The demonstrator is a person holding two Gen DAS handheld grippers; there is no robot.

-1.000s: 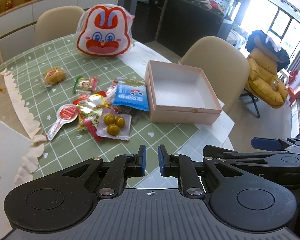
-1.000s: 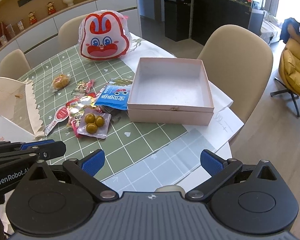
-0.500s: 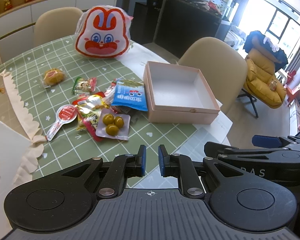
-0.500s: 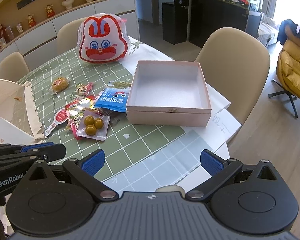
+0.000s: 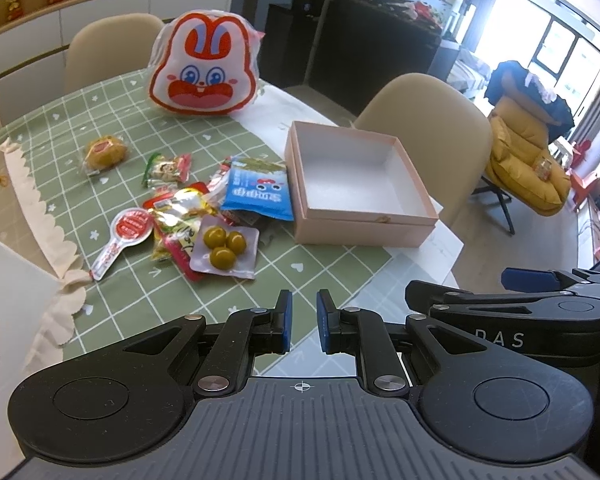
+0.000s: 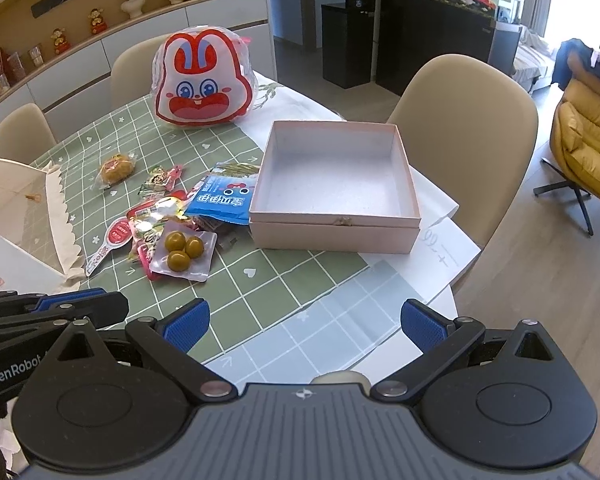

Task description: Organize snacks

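An empty pink box (image 5: 414,184) (image 6: 414,196) stands on the table's right side. Left of it lies a pile of snacks: a blue packet (image 5: 258,194) (image 6: 220,202), a clear pack of green plums (image 5: 224,250) (image 6: 182,250), a yellow-red wrapper (image 5: 178,216), a spoon-shaped red candy (image 5: 124,230) (image 6: 110,240), a small green-red pack (image 5: 166,170) and a round yellow cake (image 5: 104,152) (image 6: 116,168). My left gripper (image 5: 302,322) is nearly shut and empty, over the near table edge. My right gripper (image 6: 304,322) is wide open and empty, near the front edge.
A large rabbit-face bag (image 5: 204,70) (image 6: 202,80) stands at the back. A white scalloped box (image 5: 8,216) is at the left. Beige chairs (image 6: 464,120) surround the green checked tablecloth (image 6: 260,276). A yellow armchair (image 5: 528,168) is at the far right.
Both grippers have pulled back and risen slightly, so the table looks a bit farther away. Nothing on the table has moved.
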